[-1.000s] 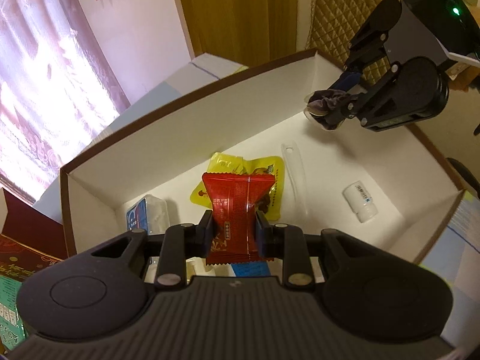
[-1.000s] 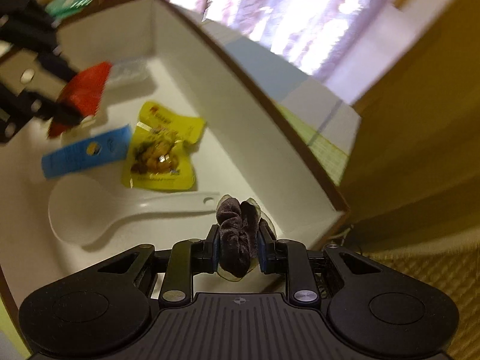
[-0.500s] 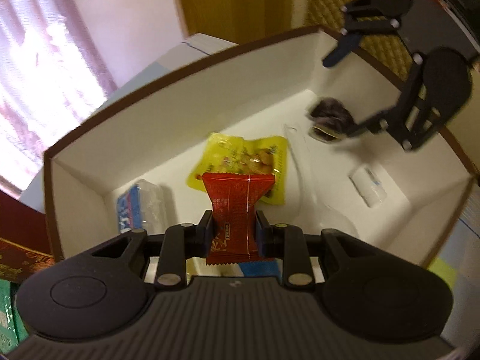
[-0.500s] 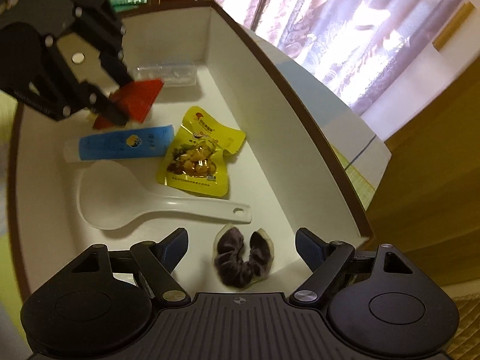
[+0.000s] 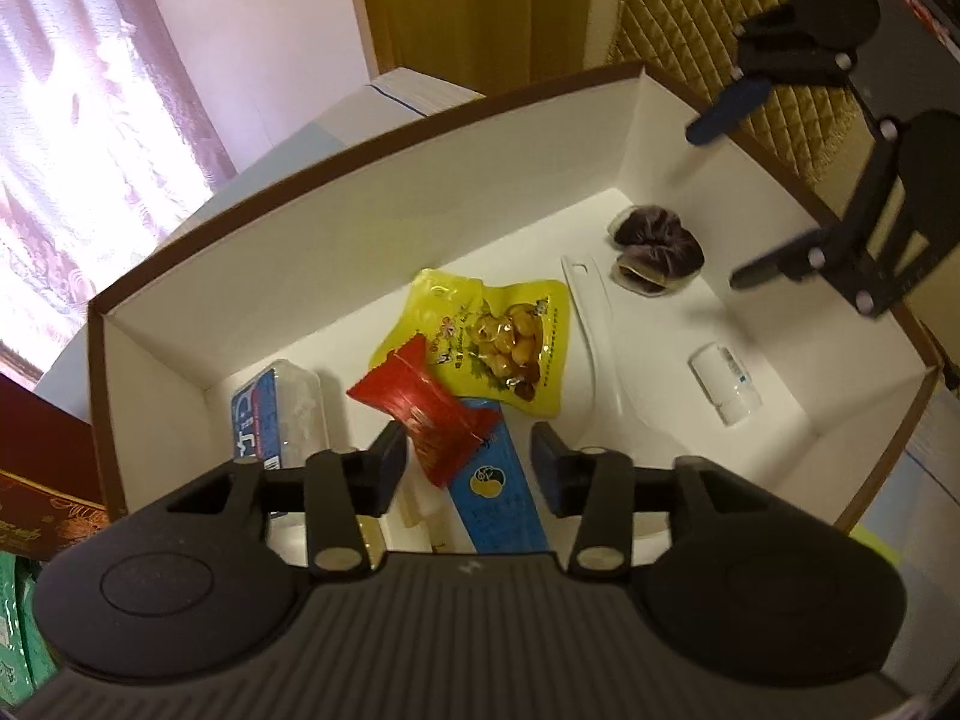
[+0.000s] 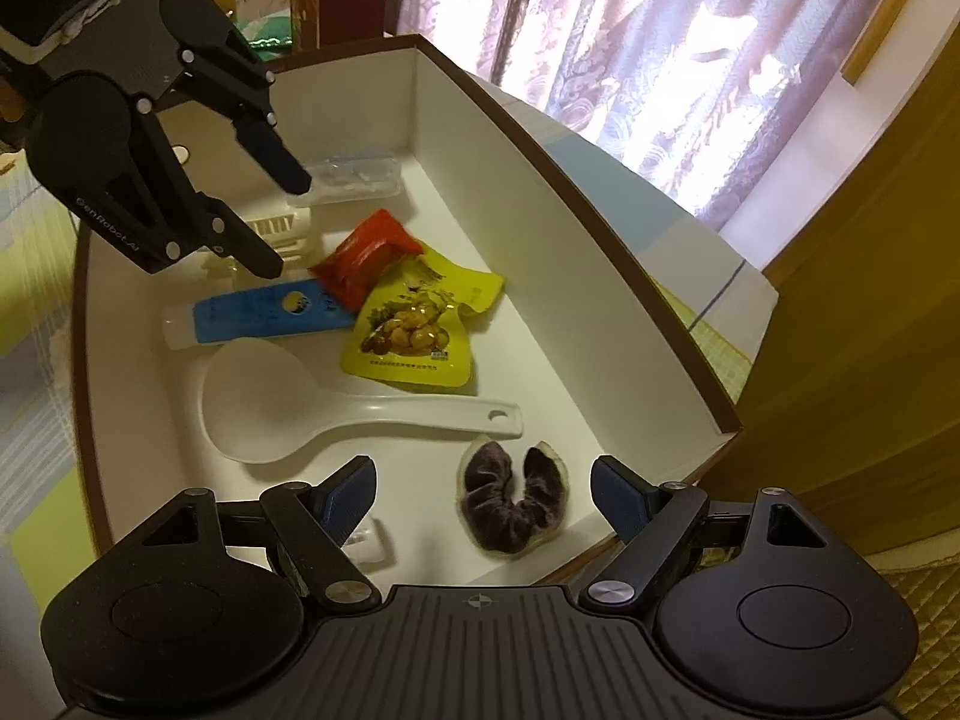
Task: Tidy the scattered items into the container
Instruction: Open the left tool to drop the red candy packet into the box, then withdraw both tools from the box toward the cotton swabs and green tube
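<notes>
Box (image 5: 360, 228) white inside, brown-rimmed, red wrapper (image 5: 423, 408) crinkled, glossy

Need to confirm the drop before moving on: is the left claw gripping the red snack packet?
No, the left claw is open, and the red snack packet lies loose in the box on the blue tube.

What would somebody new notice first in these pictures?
Probably the bright snacks mid-box: a red packet lying partly on a yellow pouch and a blue tube. Next, the white spoon beside them. Then the dark scrunchie in the near corner, between the right gripper's open jaws.
</notes>
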Available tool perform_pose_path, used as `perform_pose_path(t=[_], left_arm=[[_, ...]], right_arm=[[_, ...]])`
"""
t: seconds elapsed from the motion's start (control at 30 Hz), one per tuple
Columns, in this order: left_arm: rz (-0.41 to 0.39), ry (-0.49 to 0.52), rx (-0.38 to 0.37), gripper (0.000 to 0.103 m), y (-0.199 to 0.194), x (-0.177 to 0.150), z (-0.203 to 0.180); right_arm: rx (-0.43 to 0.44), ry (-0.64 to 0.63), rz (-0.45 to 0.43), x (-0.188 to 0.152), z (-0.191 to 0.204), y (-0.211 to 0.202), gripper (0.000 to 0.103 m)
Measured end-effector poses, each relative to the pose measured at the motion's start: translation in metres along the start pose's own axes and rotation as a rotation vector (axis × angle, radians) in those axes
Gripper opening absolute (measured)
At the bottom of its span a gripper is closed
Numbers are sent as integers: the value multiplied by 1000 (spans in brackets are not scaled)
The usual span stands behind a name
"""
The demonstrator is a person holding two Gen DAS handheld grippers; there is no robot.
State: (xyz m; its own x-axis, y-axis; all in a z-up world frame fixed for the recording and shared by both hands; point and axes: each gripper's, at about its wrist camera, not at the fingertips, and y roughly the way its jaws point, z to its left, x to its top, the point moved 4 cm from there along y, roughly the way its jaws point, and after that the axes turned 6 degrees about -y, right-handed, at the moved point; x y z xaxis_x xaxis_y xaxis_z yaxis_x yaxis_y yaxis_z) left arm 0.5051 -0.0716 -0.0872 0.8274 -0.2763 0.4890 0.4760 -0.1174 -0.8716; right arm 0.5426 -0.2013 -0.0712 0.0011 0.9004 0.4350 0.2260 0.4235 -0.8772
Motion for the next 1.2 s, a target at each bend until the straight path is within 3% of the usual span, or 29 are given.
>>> perform_pose_path(t=[0.27, 0.33, 0.37, 0.4, 0.83, 1.2], left_arm=[[36, -22, 35, 59, -8, -8, 6], [50, -37, 48, 68, -11, -10, 8], [56, -41, 54, 69, -12, -11, 8], [61, -42, 60, 72, -14, -12, 9], [62, -49, 127, 95, -44, -17, 4], [22, -58, 177, 96, -76, -22, -3]], right_arm=[[8, 8, 15, 1, 8, -4, 85], [7, 6, 21, 2, 11, -5, 85], [6, 6, 25, 2, 12, -6, 90], [-2, 5, 26, 2, 13, -6, 103], [-39, 6, 11, 8, 34, -25, 103], [-136, 84, 10, 7, 44, -44, 103]])
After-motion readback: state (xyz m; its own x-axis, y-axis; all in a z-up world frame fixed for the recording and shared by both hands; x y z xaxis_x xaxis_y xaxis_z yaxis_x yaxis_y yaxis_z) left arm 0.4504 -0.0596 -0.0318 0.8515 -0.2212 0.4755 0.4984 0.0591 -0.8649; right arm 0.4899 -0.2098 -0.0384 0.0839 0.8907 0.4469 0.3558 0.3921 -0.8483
